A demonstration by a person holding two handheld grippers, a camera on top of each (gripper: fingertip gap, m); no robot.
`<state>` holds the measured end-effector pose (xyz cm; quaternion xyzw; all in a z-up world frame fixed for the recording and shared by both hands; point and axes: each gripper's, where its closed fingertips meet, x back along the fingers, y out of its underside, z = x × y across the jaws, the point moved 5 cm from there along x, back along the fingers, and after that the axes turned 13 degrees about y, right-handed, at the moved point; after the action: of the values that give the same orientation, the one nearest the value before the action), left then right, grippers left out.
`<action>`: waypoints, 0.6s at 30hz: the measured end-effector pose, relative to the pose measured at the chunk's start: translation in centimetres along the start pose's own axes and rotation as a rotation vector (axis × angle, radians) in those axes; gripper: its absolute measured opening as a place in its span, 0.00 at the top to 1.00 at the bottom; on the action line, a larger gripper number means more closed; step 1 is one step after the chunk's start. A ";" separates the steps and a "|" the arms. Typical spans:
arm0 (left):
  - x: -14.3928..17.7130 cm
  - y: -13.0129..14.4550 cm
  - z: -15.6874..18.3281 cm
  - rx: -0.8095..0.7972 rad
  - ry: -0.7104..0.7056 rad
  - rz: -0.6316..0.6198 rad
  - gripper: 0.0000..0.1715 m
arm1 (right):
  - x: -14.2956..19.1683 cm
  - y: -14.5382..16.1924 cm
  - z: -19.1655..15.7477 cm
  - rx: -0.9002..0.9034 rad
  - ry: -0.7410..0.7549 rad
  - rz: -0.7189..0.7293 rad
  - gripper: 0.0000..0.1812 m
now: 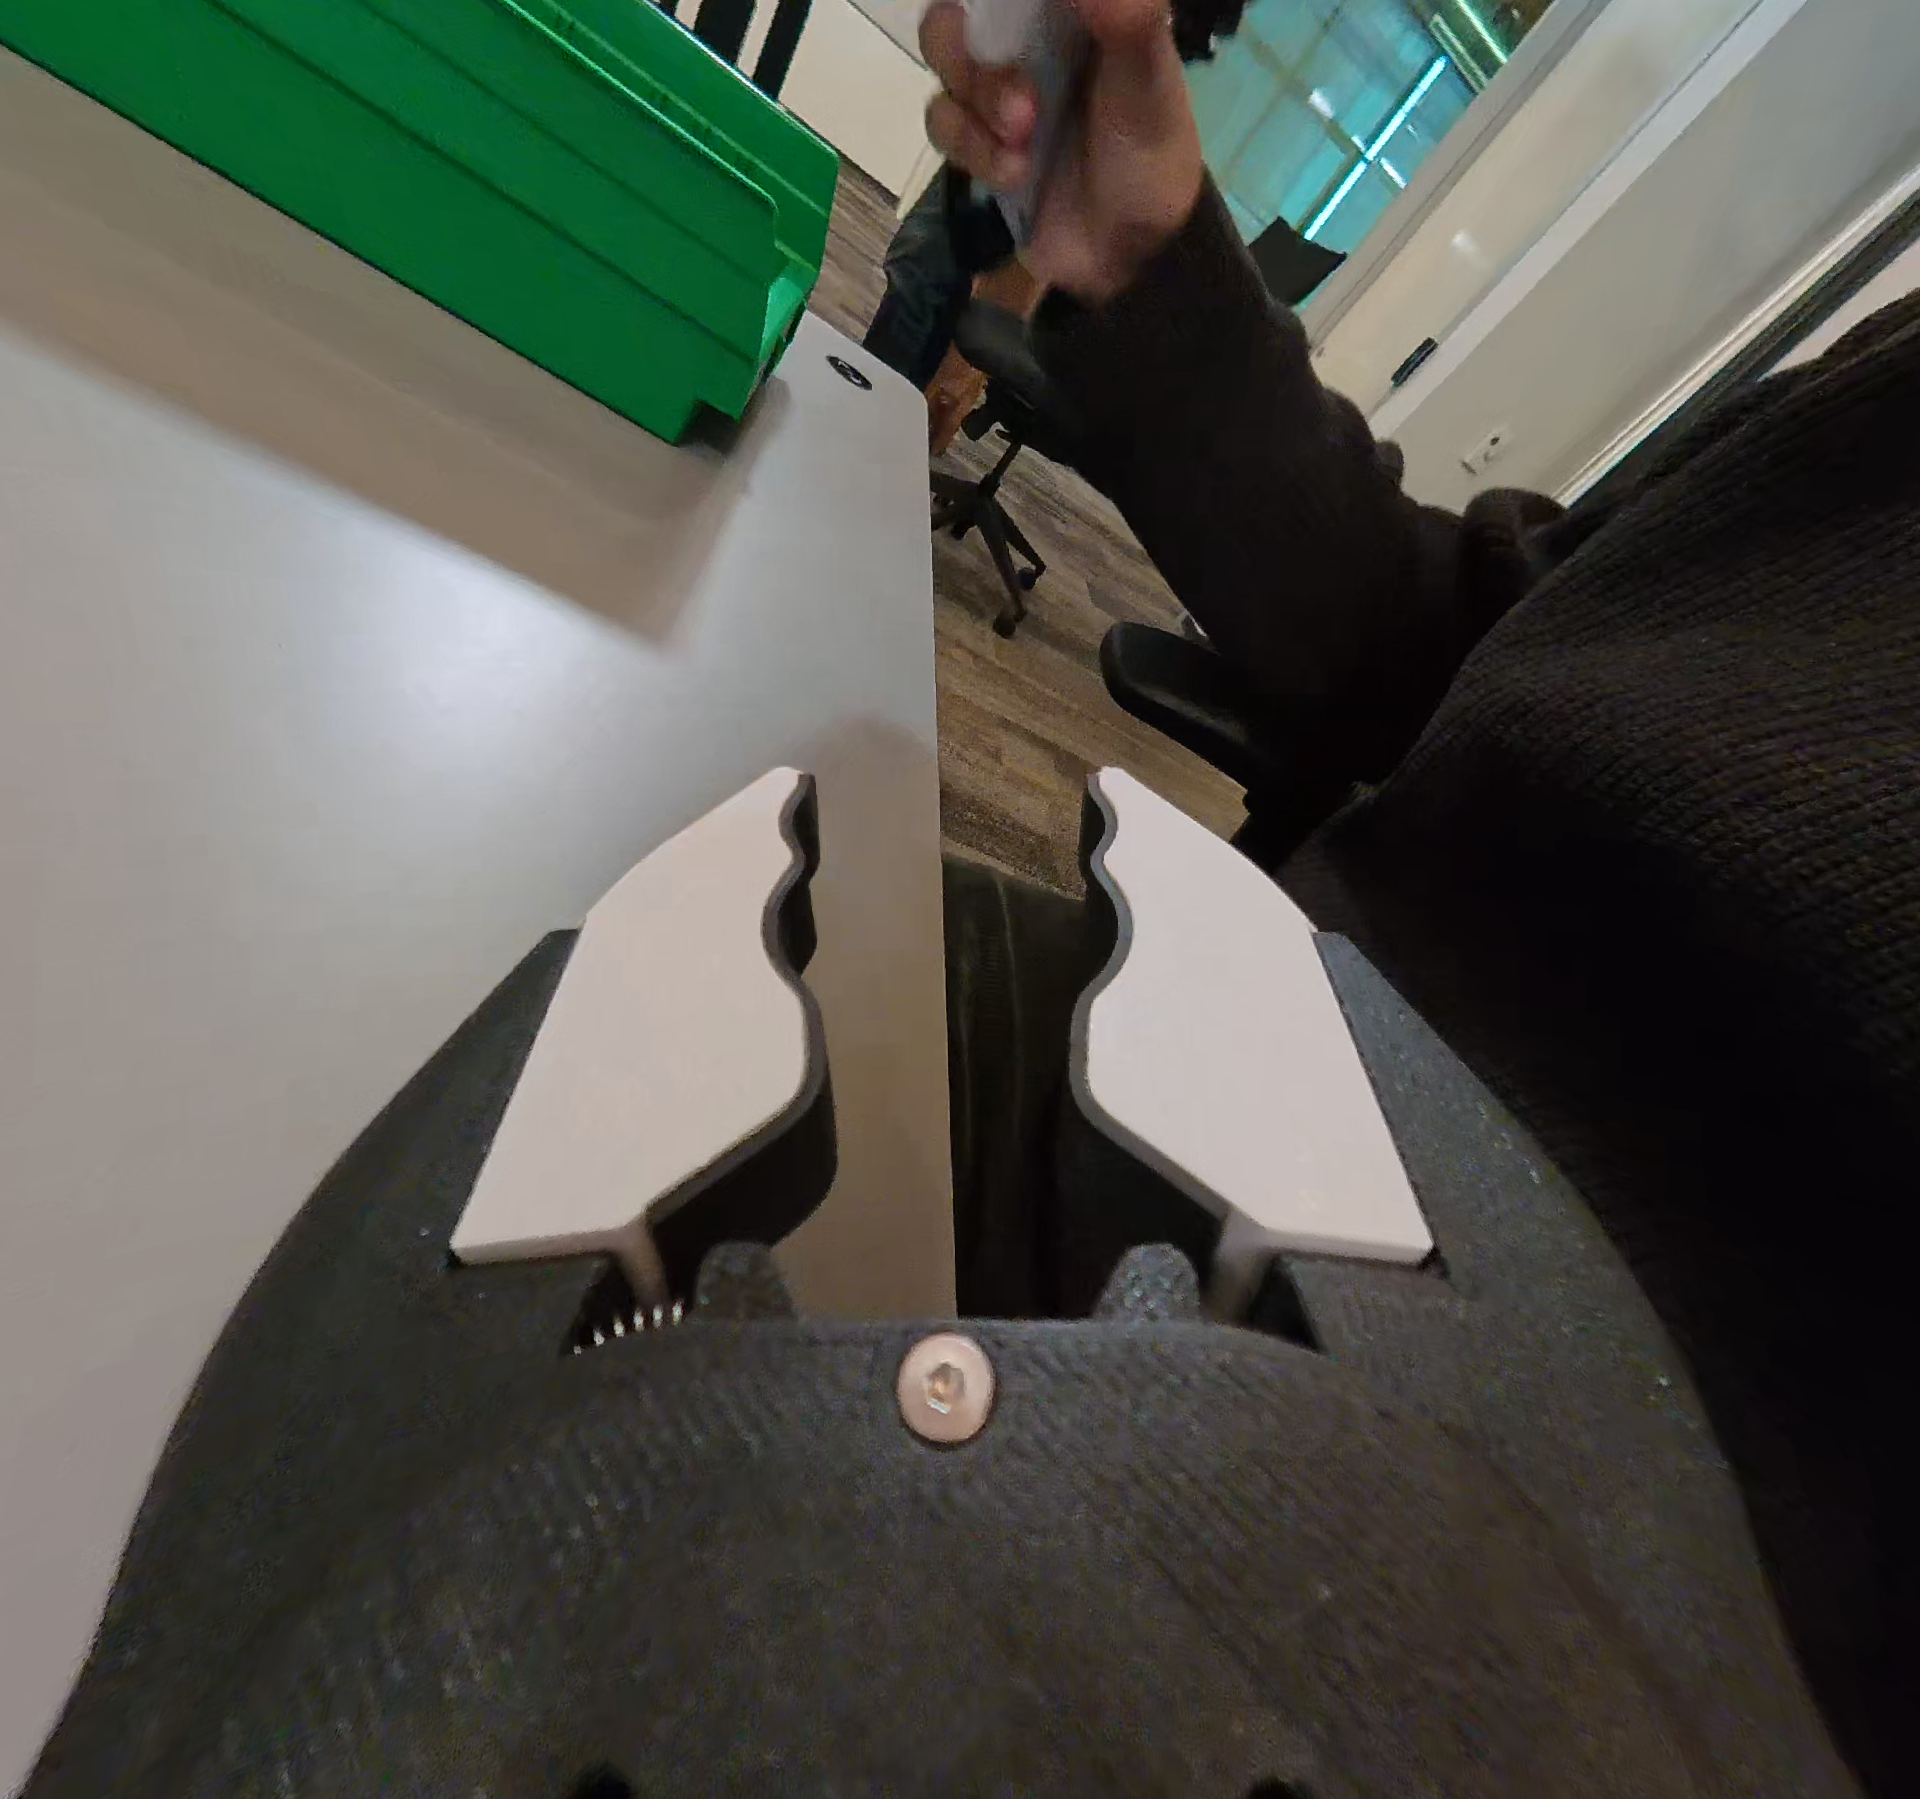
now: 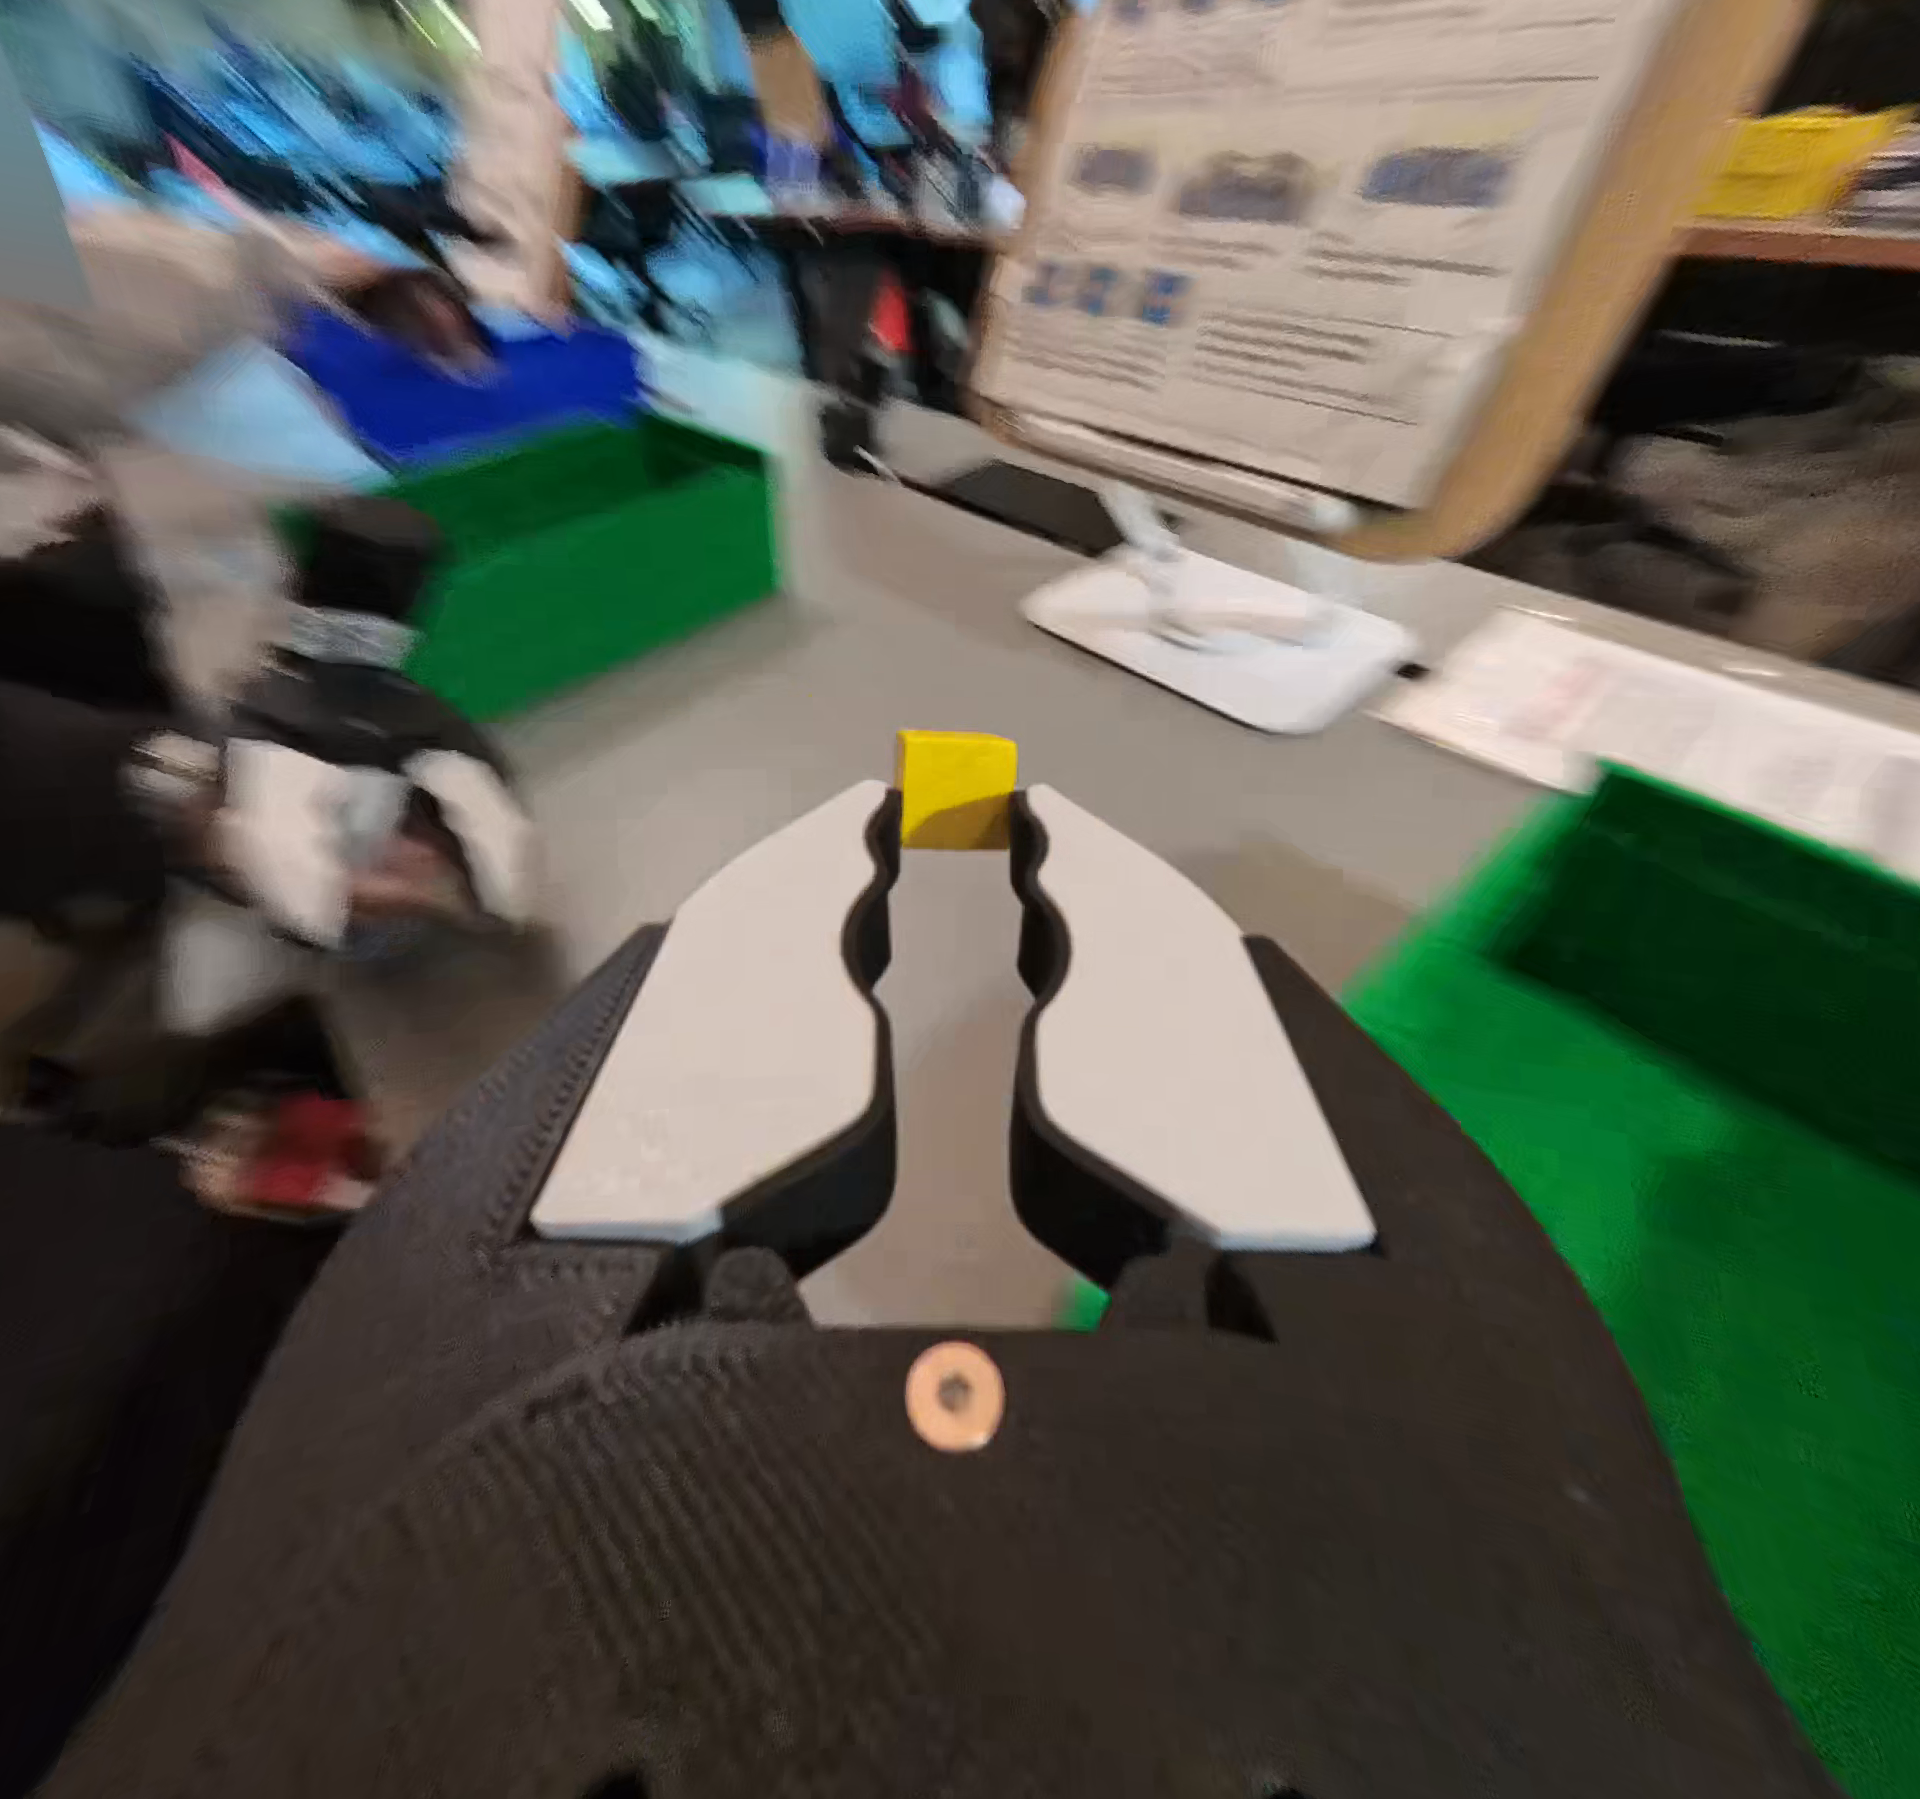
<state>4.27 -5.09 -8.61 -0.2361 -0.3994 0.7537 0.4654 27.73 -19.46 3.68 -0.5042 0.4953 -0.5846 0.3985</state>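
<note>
My right gripper point(image 2: 956, 809) is shut on a small yellow block point(image 2: 956, 788), pinched between its fingertips above the grey table point(image 2: 727, 741). My left gripper point(image 1: 948, 793) is open and empty; it hangs over the table's near edge point(image 1: 914, 606), turned on its side. In the left wrist view a hand point(image 1: 1081, 118) in a dark sleeve holds the other gripper's handle high above the table. A green bin point(image 2: 613, 554) stands to the left ahead of the right gripper, and another green bin point(image 2: 1662, 1022) lies close on its right.
A green bin point(image 1: 436, 149) sits on the table at the back left of the left wrist view. A white stand point(image 2: 1216, 637) holds a poster board point(image 2: 1330, 191). Papers point(image 2: 1662, 710) lie at the right. Office chairs point(image 1: 997, 461) stand on the floor beyond the table edge.
</note>
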 end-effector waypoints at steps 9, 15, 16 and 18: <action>-1.2 0.5 -0.5 0.020 -0.009 -0.028 0.74 | -3.8 9.5 13.5 0.571 -0.060 -0.645 0.89; -1.2 0.6 -0.3 0.078 -0.053 -0.003 0.75 | -6.3 12.9 13.1 0.779 -0.272 -0.801 0.89; -1.3 0.6 -0.2 0.096 -0.049 0.003 0.75 | -6.6 13.2 13.2 0.795 -0.297 -0.808 0.89; -1.3 0.7 -0.1 0.124 -0.056 0.003 0.76 | -7.1 13.5 13.4 0.791 -0.347 -0.810 0.89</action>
<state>4.57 -6.42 -9.26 -0.1862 -0.3643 0.7840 0.4668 41.73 -17.61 -10.94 -0.5545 -0.0647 -0.7393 0.3765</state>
